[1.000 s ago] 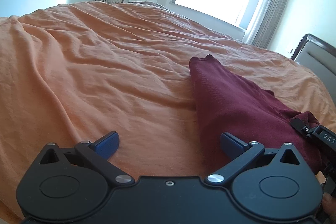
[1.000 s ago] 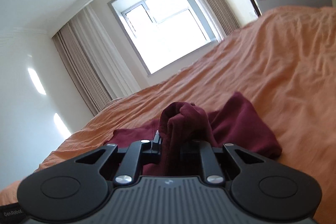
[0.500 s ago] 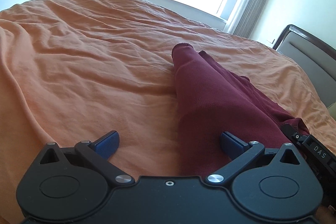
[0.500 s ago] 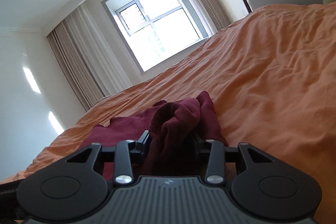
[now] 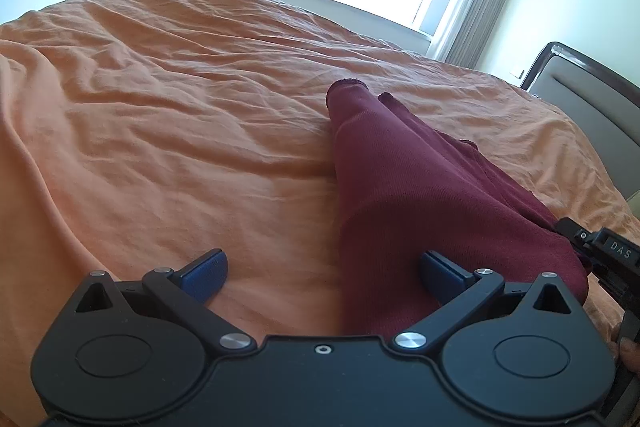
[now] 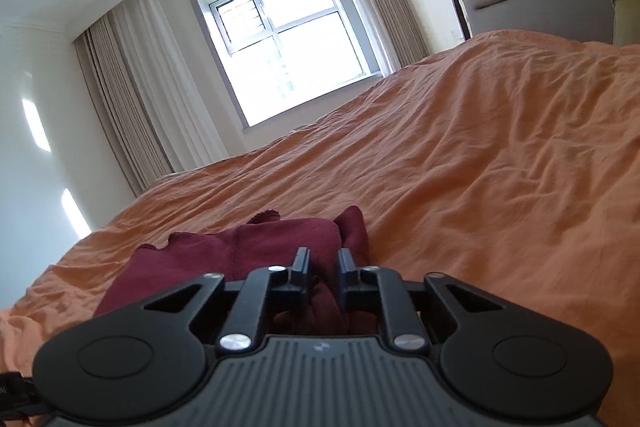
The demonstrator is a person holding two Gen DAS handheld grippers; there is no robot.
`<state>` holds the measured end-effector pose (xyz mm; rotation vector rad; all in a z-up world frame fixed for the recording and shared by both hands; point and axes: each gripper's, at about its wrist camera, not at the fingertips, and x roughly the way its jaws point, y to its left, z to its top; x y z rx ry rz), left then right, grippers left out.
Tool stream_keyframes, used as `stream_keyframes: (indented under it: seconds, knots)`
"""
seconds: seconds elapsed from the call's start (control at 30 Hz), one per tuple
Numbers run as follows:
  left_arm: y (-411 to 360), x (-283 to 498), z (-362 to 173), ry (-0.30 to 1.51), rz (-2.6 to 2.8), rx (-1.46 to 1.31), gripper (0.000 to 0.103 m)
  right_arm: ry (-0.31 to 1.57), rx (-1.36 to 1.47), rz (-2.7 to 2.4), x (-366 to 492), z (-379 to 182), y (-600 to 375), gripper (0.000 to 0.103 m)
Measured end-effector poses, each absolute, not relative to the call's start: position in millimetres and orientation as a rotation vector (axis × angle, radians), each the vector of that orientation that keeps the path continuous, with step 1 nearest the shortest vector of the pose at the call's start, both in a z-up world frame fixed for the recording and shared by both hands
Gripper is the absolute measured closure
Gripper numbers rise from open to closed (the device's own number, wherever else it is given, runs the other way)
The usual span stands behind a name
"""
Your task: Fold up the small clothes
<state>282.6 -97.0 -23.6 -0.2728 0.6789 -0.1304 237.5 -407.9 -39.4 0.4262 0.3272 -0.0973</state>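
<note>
A maroon garment lies stretched out on the orange bedsheet. My left gripper is open, low over the bed, with the garment's near end between its blue fingertips. My right gripper is shut on a bunched part of the maroon garment, low on the bed. The right gripper's body shows at the right edge of the left wrist view.
The orange bedsheet covers the whole bed. A dark-framed padded headboard stands at the right. A bright window with curtains is beyond the far edge of the bed.
My right gripper has lowered with the garment still held, and the raised bunch of cloth has flattened onto the bed. The left gripper shifted slightly and stays open.
</note>
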Motion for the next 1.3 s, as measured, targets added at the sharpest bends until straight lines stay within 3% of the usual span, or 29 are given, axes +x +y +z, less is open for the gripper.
stream_keyframes:
  seconds: [0.2, 0.3, 0.33, 0.37, 0.43, 0.47, 0.6, 0.7, 0.73, 0.77, 0.8, 0.87, 0.97, 1.0, 1.17, 1.3]
  knots:
    - [-97, 282, -24, 0.674, -0.137, -0.267, 0.001, 0.351, 0.429, -0.088, 221, -52, -414, 0.098]
    - [-96, 282, -24, 0.674, -0.143, -0.271, 0.001, 0.332, 0.450, -0.061, 220, -42, -424, 0.093]
    - [-95, 282, -23, 0.672, -0.148, -0.276, 0.001, 0.326, 0.456, -0.040, 224, -37, -429, 0.083]
    - [-92, 283, -21, 0.669, -0.154, -0.287, 0.001, 0.327, 0.462, -0.017, 229, -33, -434, 0.065]
    - [-88, 287, -16, 0.664, -0.171, -0.312, 0.001, 0.364, 0.479, 0.049, 246, -25, -444, 0.039]
    - [-86, 291, -12, 0.661, -0.182, -0.320, 0.001, 0.388, 0.485, 0.083, 256, -22, -447, 0.036]
    - [-85, 313, -1, 0.657, -0.213, -0.298, 0.001, 0.480, 0.425, 0.126, 291, -17, -446, 0.037]
    - [-89, 335, 0, 0.693, -0.220, -0.254, 0.001, 0.550, 0.346, 0.126, 311, -19, -438, 0.043]
    - [-90, 340, -1, 0.703, -0.226, -0.250, 0.001, 0.564, 0.334, 0.122, 315, -22, -436, 0.054]
    - [-91, 344, -2, 0.710, -0.238, -0.252, 0.001, 0.563, 0.324, 0.120, 316, -23, -434, 0.075]
    - [-92, 348, -3, 0.717, -0.248, -0.255, 0.001, 0.555, 0.314, 0.114, 315, -24, -434, 0.081]
    - [-93, 355, -7, 0.733, -0.261, -0.257, 0.001, 0.532, 0.325, 0.111, 308, -25, -436, 0.087]
    - [-94, 360, -11, 0.748, -0.274, -0.251, 0.001, 0.528, 0.351, 0.101, 300, -28, -441, 0.086]
    - [-95, 361, -12, 0.750, -0.281, -0.247, 0.001, 0.532, 0.365, 0.097, 299, -29, -443, 0.084]
    - [-98, 367, -17, 0.768, -0.304, -0.242, 0.001, 0.547, 0.443, 0.122, 297, -32, -456, 0.047]
    - [-97, 372, -21, 0.779, -0.311, -0.251, 0.001, 0.568, 0.483, 0.152, 303, -35, -459, 0.033]
